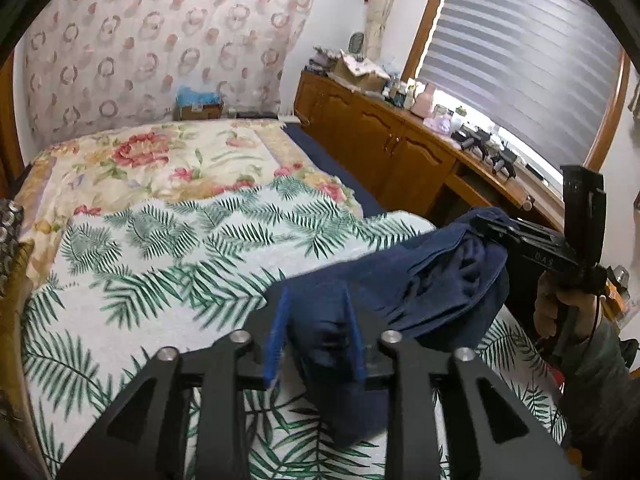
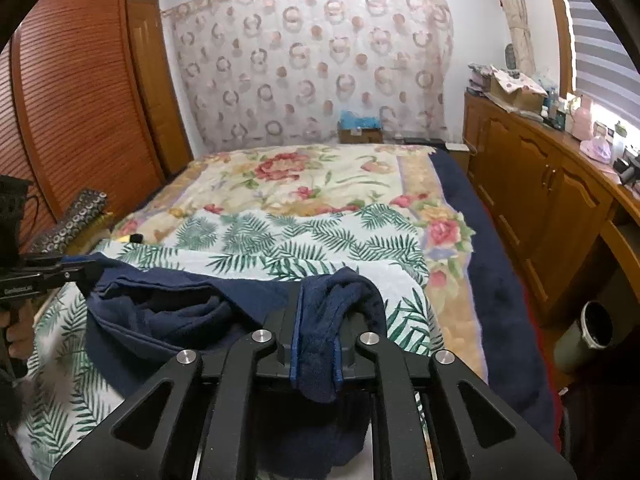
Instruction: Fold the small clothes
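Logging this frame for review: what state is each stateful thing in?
Navy garment: bunched, unfolded, slung between both grippers over the bed.
Left gripper: navy cloth between its fingers.
Right gripper: clamped on navy cloth.
Window blind: lowered.
Cabinet doors: closed.

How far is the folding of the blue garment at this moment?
Done: the navy garment is picked up, one end in each gripper, above the leaf-print blanket. In hand: the left gripper and the right gripper each have cloth between their fingers, and the middle sags in loose bunches. Left: no neat fold is visible yet; it must still be spread, folded and laid down.
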The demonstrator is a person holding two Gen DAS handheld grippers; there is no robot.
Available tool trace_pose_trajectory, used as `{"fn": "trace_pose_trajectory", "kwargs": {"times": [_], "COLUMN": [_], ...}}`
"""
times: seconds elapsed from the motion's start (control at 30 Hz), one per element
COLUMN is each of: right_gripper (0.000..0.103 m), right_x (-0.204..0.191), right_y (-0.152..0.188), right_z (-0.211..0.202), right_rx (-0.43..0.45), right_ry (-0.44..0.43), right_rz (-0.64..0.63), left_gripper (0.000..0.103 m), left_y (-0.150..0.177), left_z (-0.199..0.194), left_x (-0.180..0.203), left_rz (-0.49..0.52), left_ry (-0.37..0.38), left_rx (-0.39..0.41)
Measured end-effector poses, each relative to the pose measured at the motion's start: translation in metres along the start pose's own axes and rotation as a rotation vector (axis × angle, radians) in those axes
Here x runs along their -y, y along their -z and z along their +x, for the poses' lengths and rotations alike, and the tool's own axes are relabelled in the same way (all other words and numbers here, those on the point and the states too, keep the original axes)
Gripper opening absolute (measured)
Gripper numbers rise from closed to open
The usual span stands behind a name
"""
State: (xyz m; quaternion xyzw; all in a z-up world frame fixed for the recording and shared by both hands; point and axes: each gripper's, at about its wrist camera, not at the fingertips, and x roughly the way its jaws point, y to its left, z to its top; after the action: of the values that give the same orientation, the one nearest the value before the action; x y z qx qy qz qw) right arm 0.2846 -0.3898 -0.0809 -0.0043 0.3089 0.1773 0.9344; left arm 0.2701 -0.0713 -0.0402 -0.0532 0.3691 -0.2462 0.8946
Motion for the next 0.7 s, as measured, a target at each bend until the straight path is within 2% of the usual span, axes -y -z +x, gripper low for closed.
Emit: {"fn": "trace_pose_trajectory", "kwargs": {"times": [0.03,0.1,0.13,0.17,0.3,0.43,0.7], "right_gripper": [0.020,0.040,0.059,0.065,0.066,0.070,0.070], "right_x": [0.000,0.001,0.001,0.002,0.010,0.012,0.012], "right_y": [-0.001,-0.003,-0.004,-0.005,-0.002,0.012,0.027], "right_z": [-0.001,-0.008,-0.013,-0.017,-0.040,-0.046,-0.035], "right_rx": [0.004,0.021,0.037,0.051,0.071,0.021,-0.046], "right_ry": [0.006,0.022,0.043,0.056,0.083,0.083,0.031], "right_rz": [-0.004,-0.012,-0.019,-0.021,-0.020,-0.058,-0.097], "left_gripper": [0.031,0.035,0.036,0.037,0.041,0.042,0.042], "left_y": [-0.001,0.000,0.002,0.005,0.021,0.036,0.014], "left_z": [-0.004,-0.011,-0.014,-0.016,-0.014,0.000,0.031], "left_x": [-0.001,-0.003,-0.004,-0.005,-0.008,-0.006,0.004], "left_rz": [0.003,0.013,0.020,0.023,0.019,0.037,0.052], "left_ry": [-0.001,0.001,0.005,0.006,0.034,0.023,0.023], "left_rx": [0.010,0.017,0.013,0.006,-0.047,-0.111,-0.122]}}
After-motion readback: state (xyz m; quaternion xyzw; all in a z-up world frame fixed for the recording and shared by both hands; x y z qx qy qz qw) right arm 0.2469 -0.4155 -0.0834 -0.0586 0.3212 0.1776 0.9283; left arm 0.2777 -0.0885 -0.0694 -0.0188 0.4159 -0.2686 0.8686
